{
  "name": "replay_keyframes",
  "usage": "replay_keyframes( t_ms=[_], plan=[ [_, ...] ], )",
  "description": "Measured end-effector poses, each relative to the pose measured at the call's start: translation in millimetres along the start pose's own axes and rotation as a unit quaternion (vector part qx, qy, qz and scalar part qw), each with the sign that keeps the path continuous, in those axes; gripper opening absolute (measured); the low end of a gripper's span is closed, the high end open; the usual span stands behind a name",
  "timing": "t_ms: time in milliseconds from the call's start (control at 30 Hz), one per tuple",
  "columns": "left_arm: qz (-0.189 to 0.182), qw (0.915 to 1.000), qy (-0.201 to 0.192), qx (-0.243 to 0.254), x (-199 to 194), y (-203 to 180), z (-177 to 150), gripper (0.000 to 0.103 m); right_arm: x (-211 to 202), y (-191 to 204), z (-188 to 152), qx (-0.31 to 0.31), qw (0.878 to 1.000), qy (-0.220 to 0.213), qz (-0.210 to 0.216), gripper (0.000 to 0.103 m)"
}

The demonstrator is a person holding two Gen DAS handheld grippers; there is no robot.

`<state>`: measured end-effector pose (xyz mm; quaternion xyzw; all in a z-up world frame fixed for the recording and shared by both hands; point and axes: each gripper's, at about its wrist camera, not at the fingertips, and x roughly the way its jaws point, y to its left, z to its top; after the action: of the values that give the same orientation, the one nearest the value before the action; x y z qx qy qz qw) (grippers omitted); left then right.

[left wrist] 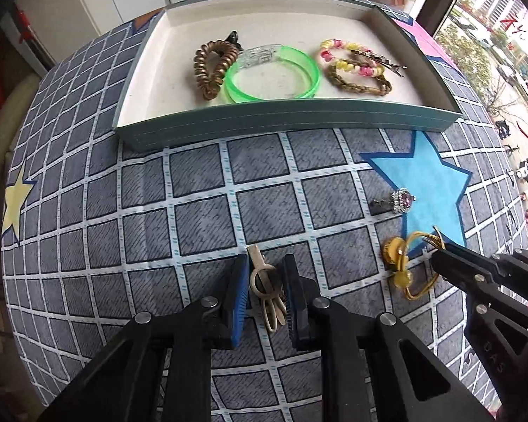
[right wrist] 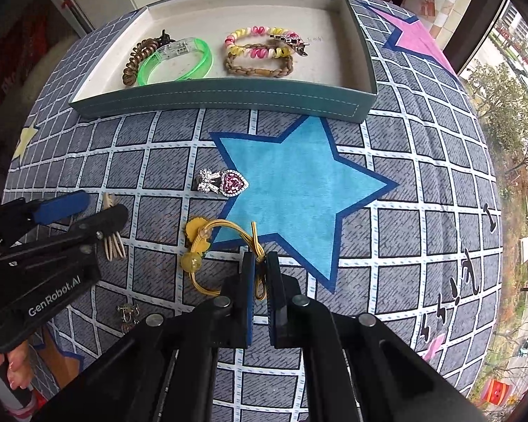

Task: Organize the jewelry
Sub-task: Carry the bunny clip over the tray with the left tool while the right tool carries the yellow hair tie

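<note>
The right gripper [right wrist: 260,263] jaws pinch the yellow hair tie [right wrist: 207,246] and the left gripper [left wrist: 265,277] jaws close around the beige clip [left wrist: 267,295], both near the surface's front edge, probably for the tray [left wrist: 299,119] behind.

Tray [left wrist: 278,119] at far side of tabletop [left wrist: 200,218], bracelets [left wrist: 274,74] and hair ties [left wrist: 213,66] in it. Near tray, on tabletop: hair clip [left wrist: 267,292] left, brooch [right wrist: 225,183] centre, elastic hair tie [right wrist: 207,246] right, nearer than brooch.

Both wrist views look steeply down, close — sharing the tray [left wrist: 264,125]
</note>
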<state>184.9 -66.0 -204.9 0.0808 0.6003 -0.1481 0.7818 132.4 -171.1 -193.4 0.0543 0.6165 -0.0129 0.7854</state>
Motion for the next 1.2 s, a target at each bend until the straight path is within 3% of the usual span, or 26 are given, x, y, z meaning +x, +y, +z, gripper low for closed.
replay_keyframes(
  t_ms=[167,300,533,767,1200],
  plan=[
    [-0.048,0.9980,0.002,-0.043,-1.0,12.6,11.0,0.031,-13.5,-24.4,1.1,0.006,1.000,-0.005,0.015,0.006],
    [-0.065,0.9964,-0.010,-0.053,-15.0,29.2,10.1,0.031,-30.0,-31.9,5.8,0.015,0.999,-0.010,0.031,0.006],
    [-0.075,0.9956,-0.035,-0.044,-50.2,16.0,7.0,0.031,-55.5,-47.8,11.9,0.033,0.997,-0.025,0.062,0.006],
    [-0.082,0.9941,-0.058,-0.041,-68.8,9.9,26.6,0.031,-82.9,-55.6,22.2,0.039,0.995,-0.046,0.078,0.006],
    [-0.081,0.9908,-0.101,-0.039,-90.6,23.9,80.1,0.031,-114.8,-68.5,82.5,0.053,0.989,-0.092,0.103,0.006]
  ],
)
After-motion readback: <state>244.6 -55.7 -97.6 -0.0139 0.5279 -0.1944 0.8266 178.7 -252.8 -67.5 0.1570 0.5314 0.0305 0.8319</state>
